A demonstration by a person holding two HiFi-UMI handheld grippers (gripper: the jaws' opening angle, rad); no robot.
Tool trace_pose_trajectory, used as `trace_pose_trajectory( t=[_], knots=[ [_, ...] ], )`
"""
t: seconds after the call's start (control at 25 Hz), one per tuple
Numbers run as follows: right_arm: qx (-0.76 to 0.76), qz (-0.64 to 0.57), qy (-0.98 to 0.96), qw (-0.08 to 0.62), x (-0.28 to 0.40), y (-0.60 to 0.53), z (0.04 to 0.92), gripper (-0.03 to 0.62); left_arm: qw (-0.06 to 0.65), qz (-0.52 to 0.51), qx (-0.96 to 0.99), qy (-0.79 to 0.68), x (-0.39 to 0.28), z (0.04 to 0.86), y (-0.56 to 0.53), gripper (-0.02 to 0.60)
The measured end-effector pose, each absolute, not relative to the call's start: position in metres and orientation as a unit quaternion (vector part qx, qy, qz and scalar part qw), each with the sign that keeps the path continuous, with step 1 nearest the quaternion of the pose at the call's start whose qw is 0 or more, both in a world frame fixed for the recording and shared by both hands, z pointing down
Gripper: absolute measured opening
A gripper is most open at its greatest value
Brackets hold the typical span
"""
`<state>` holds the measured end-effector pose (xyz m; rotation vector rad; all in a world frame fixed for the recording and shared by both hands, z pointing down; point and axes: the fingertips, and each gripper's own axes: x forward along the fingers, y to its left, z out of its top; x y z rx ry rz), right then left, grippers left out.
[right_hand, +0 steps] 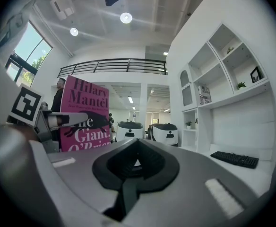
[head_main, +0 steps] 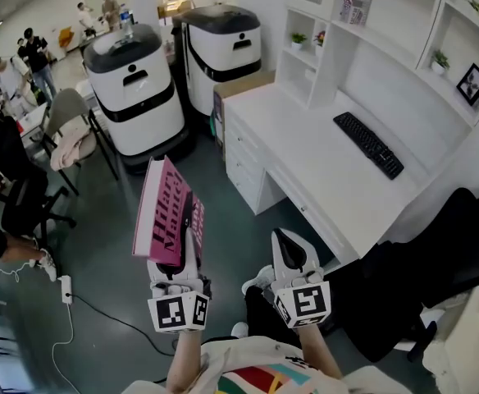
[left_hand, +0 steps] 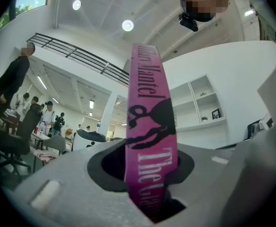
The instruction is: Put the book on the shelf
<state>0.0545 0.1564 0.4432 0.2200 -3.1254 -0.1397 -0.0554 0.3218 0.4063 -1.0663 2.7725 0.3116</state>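
A pink book (head_main: 166,212) with black lettering stands upright in my left gripper (head_main: 182,251), which is shut on its lower edge. In the left gripper view the book's spine (left_hand: 150,126) rises straight up from between the grey jaws of the left gripper (left_hand: 150,178). My right gripper (head_main: 289,243) is beside it on the right, shut with nothing in it. In the right gripper view the right gripper (right_hand: 135,162) has its black pads together, and the book's cover (right_hand: 83,115) shows at the left. The white shelf unit (head_main: 371,23) rises over the desk at the upper right.
A white desk (head_main: 305,150) with a black keyboard (head_main: 368,144) lies ahead on the right. A black office chair (head_main: 436,261) is close at the lower right. Two white and black machines (head_main: 133,89) stand on the floor ahead. People and chairs (head_main: 10,146) fill the left. A power strip (head_main: 66,290) lies on the floor.
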Motion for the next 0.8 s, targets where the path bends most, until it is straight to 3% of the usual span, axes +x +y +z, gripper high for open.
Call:
trace_pose_trajectory(
  t=[0.52,0.8],
  knots=[
    [0.138,-0.033,-0.990,0.008,-0.062,-0.009,0.449,0.002,0.057,0.098,-0.447,0.887,-0.168,0.416,0.128,0.137],
    [0.210,-0.056,-0.976,-0.008,-0.090,-0.126,0.427,0.001,0.069,0.118,-0.503,0.854,-0.228,0.396,-0.008,0.137]
  ],
)
